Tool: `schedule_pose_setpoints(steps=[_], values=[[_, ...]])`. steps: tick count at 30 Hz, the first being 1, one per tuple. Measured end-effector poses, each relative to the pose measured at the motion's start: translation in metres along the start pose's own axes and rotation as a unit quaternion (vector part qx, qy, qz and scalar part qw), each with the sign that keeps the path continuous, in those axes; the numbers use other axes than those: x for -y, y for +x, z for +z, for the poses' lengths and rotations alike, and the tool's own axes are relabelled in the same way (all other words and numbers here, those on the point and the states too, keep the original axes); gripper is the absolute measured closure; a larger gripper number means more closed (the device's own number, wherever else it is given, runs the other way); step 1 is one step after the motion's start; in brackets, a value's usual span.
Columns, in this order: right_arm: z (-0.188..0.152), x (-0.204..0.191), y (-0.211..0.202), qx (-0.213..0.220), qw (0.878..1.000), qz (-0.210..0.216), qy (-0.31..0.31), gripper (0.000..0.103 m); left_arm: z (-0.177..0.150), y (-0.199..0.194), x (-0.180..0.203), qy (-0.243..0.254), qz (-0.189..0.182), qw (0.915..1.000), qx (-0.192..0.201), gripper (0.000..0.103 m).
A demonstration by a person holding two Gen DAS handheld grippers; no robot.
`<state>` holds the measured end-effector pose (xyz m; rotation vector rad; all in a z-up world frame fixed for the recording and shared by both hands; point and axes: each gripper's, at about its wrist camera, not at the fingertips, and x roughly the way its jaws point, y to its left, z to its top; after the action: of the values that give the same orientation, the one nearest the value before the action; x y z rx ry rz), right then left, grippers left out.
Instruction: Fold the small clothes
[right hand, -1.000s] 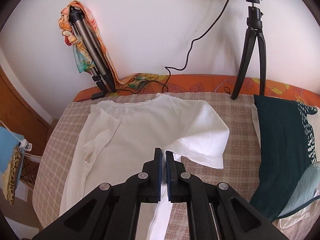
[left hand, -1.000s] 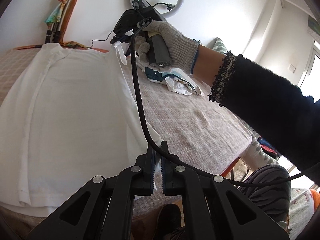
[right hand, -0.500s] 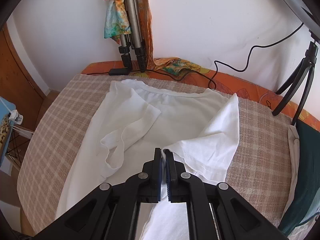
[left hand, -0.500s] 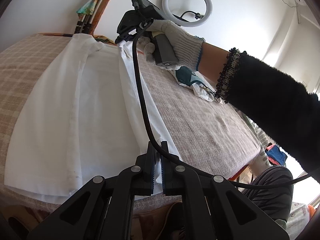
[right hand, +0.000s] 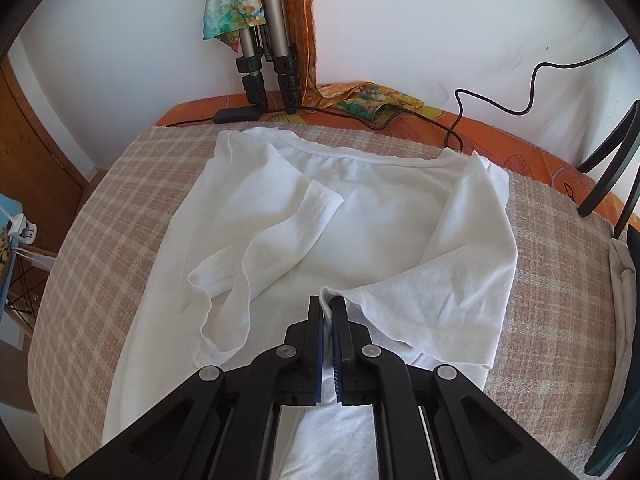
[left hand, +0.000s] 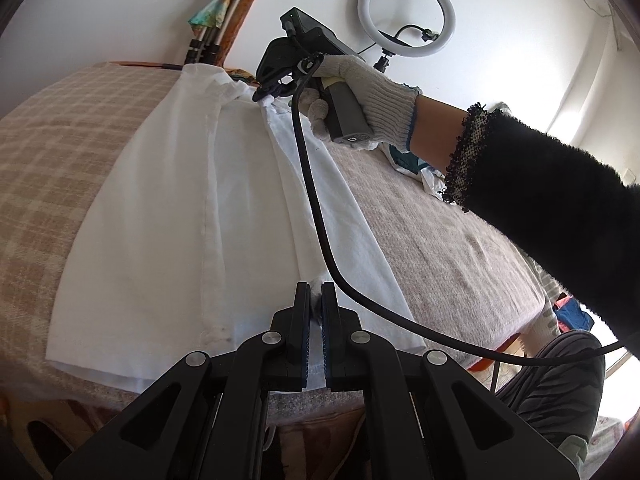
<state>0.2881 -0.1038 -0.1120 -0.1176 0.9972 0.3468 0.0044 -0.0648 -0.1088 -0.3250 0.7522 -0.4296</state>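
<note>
A white T-shirt (left hand: 176,216) lies on the checked bed cover (left hand: 52,152), its right side folded in over the body. My left gripper (left hand: 315,292) is shut on the folded edge near the hem. In the right wrist view the same T-shirt (right hand: 360,208) shows its neckline at the far side, with the left sleeve (right hand: 276,240) rumpled across the chest. My right gripper (right hand: 329,304) is shut on the corner of the right sleeve, held over the shirt's middle. A gloved hand (left hand: 360,92) holds the right gripper (left hand: 264,96) at the far end of the fold in the left wrist view.
Folded tripod legs (right hand: 264,52) with a colourful scarf lean on the wall behind the bed. A black cable (right hand: 496,92) runs along the orange mattress edge. A ring light (left hand: 406,20) stands at the back right. Dark green clothing (right hand: 624,320) lies at the right edge.
Both grippers have carried the shirt's right side and sleeve leftward over the body, and the fold now lies further in. The right gripper has also come lower toward the cloth.
</note>
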Motion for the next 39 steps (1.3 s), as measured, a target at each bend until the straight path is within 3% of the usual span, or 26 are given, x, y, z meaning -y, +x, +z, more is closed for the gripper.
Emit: schedule_pose_setpoints(steps=[5, 7, 10, 14, 19, 27, 30, 35, 36, 39], values=[[0.001, 0.001, 0.005, -0.009, 0.999, 0.030, 0.011, 0.093, -0.001, -0.003, 0.001, 0.010, 0.034, 0.9993, -0.014, 0.099], [0.001, 0.001, 0.002, -0.007, 0.999, 0.049, 0.012, 0.065, -0.003, -0.005, 0.000, 0.002, 0.032, 0.9993, -0.021, 0.093], [0.001, 0.003, -0.012, 0.006, 0.997, 0.081, 0.014, 0.064, -0.005, -0.014, 0.000, 0.004, 0.023, 0.9995, -0.021, 0.091], [0.005, 0.030, -0.047, 0.050, 0.989, 0.133, 0.049, 0.064, 0.003, -0.033, 0.006, 0.044, 0.029, 0.9986, -0.007, 0.091], [0.012, 0.078, -0.070, 0.077, 0.988, 0.090, 0.096, 0.064, 0.030, -0.036, -0.016, 0.037, 0.034, 0.9984, -0.026, 0.091], [0.009, 0.120, -0.043, 0.044, 0.987, 0.070, 0.140, 0.064, 0.088, -0.026, -0.059, 0.050, 0.070, 0.9956, -0.036, 0.091], [0.007, 0.120, -0.026, 0.027, 0.988, 0.064, 0.136, 0.067, 0.100, -0.022, -0.075, 0.053, 0.087, 0.9942, -0.035, 0.091], [0.007, 0.111, -0.012, 0.005, 0.993, 0.061, 0.104, 0.091, 0.112, -0.024, -0.094, 0.032, 0.089, 0.9953, -0.019, 0.091], [0.008, 0.107, -0.013, 0.004, 0.995, 0.051, 0.090, 0.099, 0.114, -0.024, -0.096, 0.028, 0.086, 0.9957, -0.018, 0.091], [0.016, 0.099, -0.020, 0.002, 0.998, 0.014, 0.059, 0.103, 0.118, -0.024, -0.097, 0.023, 0.075, 0.9968, -0.017, 0.091]])
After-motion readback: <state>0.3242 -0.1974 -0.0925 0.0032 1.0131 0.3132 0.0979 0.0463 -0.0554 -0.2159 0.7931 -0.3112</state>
